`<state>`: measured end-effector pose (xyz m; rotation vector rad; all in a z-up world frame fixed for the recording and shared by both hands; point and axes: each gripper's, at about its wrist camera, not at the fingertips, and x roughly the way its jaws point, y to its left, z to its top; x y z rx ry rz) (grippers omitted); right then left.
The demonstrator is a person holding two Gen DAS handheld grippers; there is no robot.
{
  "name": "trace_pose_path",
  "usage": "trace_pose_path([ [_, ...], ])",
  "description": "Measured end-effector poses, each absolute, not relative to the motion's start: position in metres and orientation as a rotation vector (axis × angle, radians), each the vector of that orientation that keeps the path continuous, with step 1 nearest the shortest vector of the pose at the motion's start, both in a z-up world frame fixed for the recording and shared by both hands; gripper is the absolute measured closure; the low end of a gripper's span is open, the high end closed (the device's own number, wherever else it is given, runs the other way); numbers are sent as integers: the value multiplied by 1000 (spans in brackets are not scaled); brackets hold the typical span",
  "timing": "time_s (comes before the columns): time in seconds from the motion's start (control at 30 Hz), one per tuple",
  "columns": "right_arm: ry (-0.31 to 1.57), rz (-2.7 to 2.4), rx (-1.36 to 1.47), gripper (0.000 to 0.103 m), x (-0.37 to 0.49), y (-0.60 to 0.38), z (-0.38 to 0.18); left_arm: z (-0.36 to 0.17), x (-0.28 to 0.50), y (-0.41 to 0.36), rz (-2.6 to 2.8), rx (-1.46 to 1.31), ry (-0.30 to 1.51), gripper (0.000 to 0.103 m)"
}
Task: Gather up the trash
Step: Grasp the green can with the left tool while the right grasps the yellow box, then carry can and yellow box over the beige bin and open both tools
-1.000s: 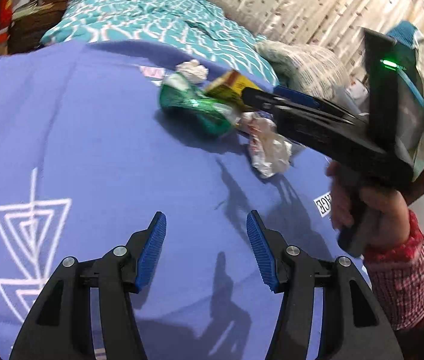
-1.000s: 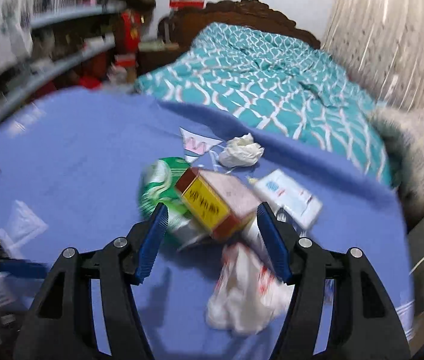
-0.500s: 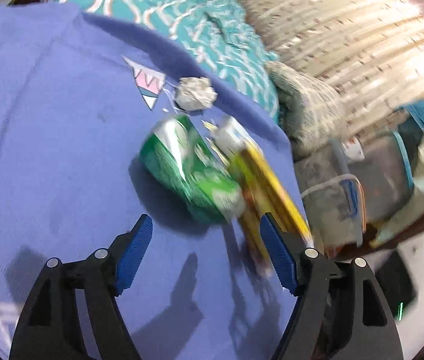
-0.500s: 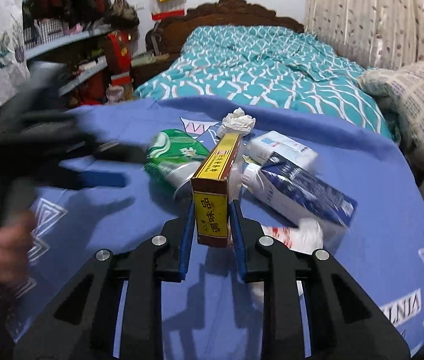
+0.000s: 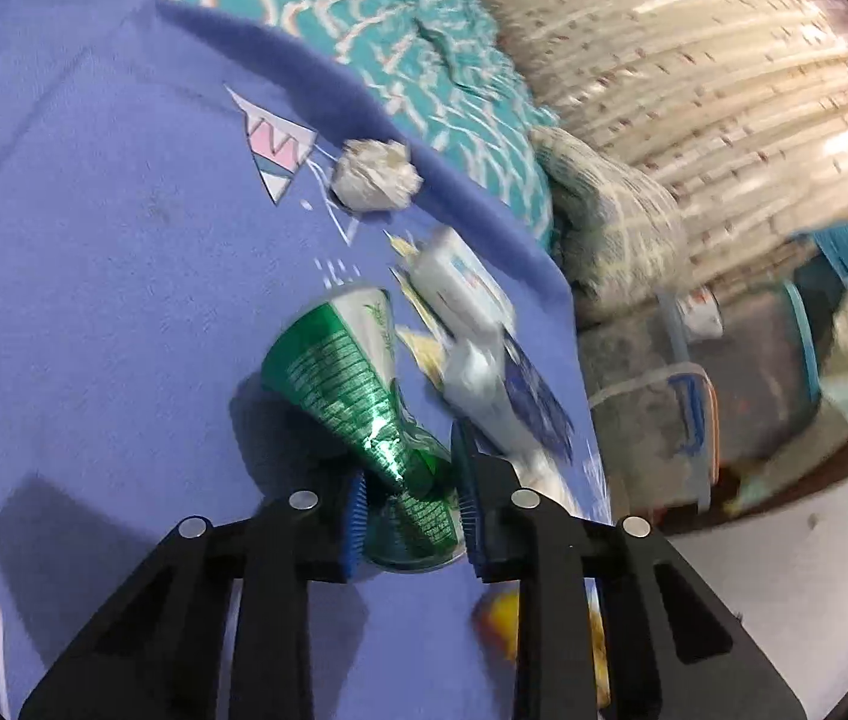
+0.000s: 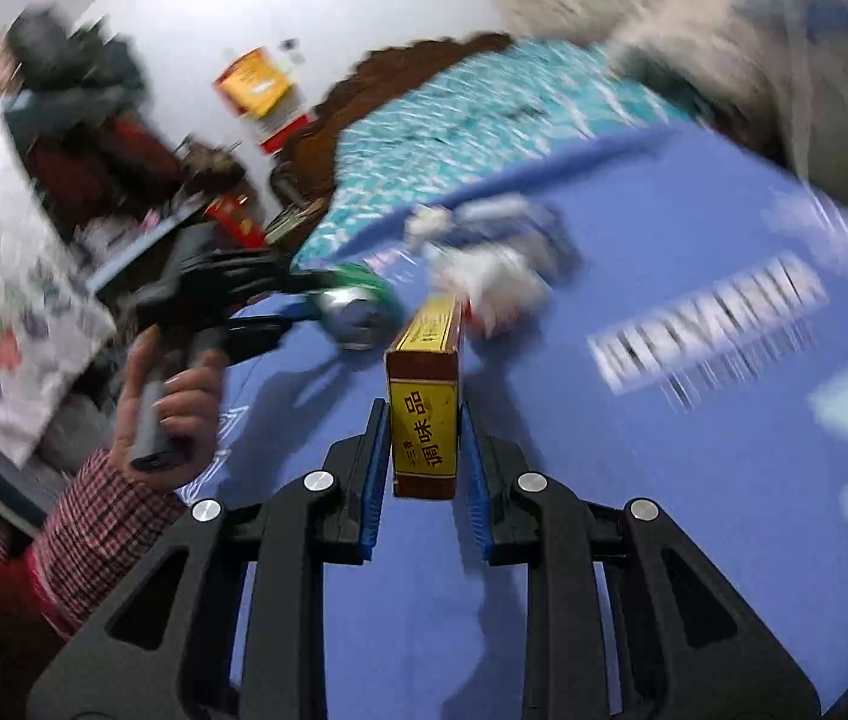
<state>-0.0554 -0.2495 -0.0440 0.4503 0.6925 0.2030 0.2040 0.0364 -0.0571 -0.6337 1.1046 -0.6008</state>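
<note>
My left gripper (image 5: pixel 409 495) is shut on a crushed green can (image 5: pixel 358 396) that rests on the blue cloth (image 5: pixel 94 300). Beyond it lie a white and blue carton (image 5: pixel 484 354) and a crumpled paper ball (image 5: pixel 376 180). My right gripper (image 6: pixel 424 450) is shut on a yellow and brown box (image 6: pixel 426 396) and holds it above the cloth. In the right wrist view the left gripper (image 6: pixel 304 306) grips the can (image 6: pixel 358 306), with crumpled white trash (image 6: pixel 490 282) behind the box.
A bed with a teal patterned cover (image 5: pixel 364 12) lies beyond the cloth. A pillow (image 5: pixel 610 222) and plastic storage bins (image 5: pixel 724 384) stand to the right, off the cloth's edge. Cluttered shelves (image 6: pixel 94 138) are on the left in the right wrist view.
My left gripper has closed on the green can. My right gripper has lifted the yellow box and swung it to the right, away from the pile.
</note>
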Motion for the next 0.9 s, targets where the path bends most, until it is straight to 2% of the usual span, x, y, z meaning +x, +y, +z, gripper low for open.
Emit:
trace_pose_path([
  [0.1, 738, 169, 528, 73, -77, -271, -64, -51, 164, 37, -651, -550, 1103, 80],
  [0.17, 745, 157, 554, 56, -87, -277, -74, -52, 143, 35, -681, -520, 1118, 80],
  [0.2, 742, 148, 563, 38, -91, -280, -77, -53, 131, 34, -702, -512, 1126, 81],
  [0.23, 731, 137, 564, 36, -95, -281, -77, -52, 120, 32, -719, -504, 1130, 81],
  [0.47, 699, 84, 470, 34, -94, -280, -72, -44, 75, 4, -815, -430, 1164, 81],
  [0.5, 699, 57, 430, 30, -92, -279, -71, -43, 72, -1, -822, -416, 1166, 81],
  [0.6, 714, 40, 305, 27, -85, -270, -69, -40, 61, -20, -845, -344, 1170, 82],
  [0.77, 783, 12, 86, 25, -71, -241, -73, -40, 53, -41, -870, -268, 1176, 82],
  [0.8, 800, -1, 56, 26, -67, -238, -76, -41, 52, -43, -873, -265, 1178, 82],
  [0.87, 828, -9, 39, 41, -62, -237, -82, -40, 51, -46, -880, -260, 1181, 82],
  [0.9, 842, -4, 44, 42, -59, -238, -85, -40, 51, -47, -882, -255, 1181, 82],
])
